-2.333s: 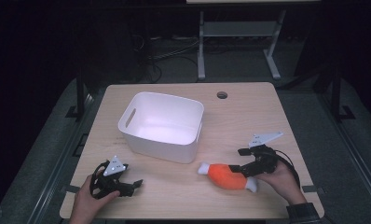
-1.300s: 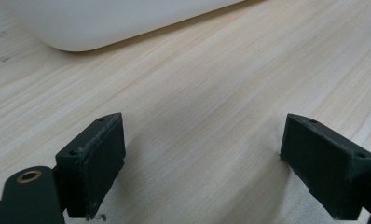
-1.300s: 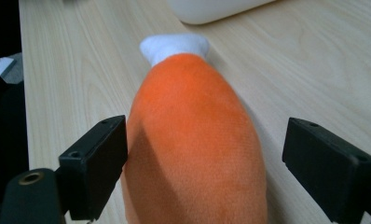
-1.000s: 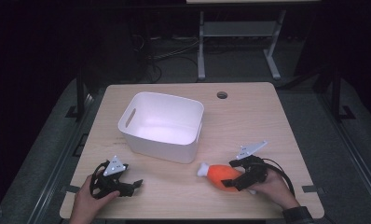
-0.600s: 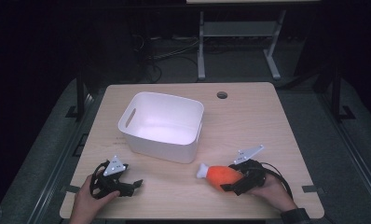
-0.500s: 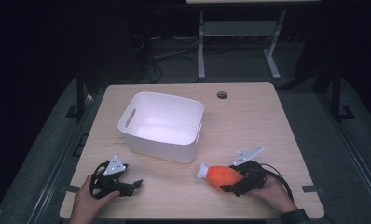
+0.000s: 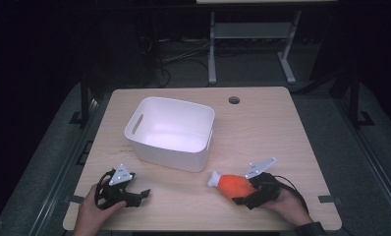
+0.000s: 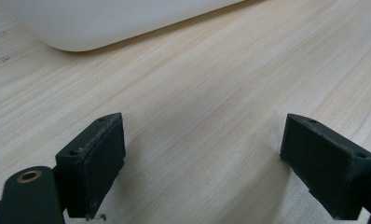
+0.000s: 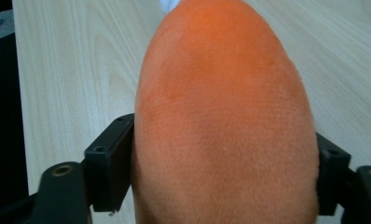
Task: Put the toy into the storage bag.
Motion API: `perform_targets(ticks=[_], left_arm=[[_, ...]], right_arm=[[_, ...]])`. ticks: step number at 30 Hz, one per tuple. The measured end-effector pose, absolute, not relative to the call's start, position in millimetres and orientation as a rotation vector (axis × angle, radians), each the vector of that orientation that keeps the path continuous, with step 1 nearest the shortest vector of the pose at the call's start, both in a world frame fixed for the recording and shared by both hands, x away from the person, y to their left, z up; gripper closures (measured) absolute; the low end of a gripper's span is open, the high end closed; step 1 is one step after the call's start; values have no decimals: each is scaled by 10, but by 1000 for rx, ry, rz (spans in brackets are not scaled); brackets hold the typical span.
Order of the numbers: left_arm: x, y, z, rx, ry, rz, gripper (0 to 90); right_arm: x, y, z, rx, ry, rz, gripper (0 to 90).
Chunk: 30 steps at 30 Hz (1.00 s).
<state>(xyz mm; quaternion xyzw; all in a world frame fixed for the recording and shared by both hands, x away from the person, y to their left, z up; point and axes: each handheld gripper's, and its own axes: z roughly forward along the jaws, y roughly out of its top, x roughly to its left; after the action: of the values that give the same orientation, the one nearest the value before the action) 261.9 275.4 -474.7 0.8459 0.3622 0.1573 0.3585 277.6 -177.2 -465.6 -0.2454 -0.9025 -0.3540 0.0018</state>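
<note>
Right gripper (image 7: 246, 192) is clamped on the orange plush toy (image 7: 234, 185) at the table's (image 7: 282, 132) near-right, well apart from the white bin (image 7: 170, 132). Soft body could squish & slip out on lifting — grip sits near its fat end. Left gripper (image 7: 134, 194) rests w/ jaws apart, empty. Count: 1 toy, 1 bin, 2 grippers.

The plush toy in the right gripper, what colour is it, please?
Orange with a white tip, clearest in the high view.
</note>
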Motion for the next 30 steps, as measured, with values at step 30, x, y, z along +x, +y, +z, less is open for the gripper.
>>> perform_targets(ticks=[30], left_arm=[[2620, 2755, -4747, 2182, 935, 405, 129]], right_arm=[[2752, -1954, -4499, -852, -2820, -1241, 292]])
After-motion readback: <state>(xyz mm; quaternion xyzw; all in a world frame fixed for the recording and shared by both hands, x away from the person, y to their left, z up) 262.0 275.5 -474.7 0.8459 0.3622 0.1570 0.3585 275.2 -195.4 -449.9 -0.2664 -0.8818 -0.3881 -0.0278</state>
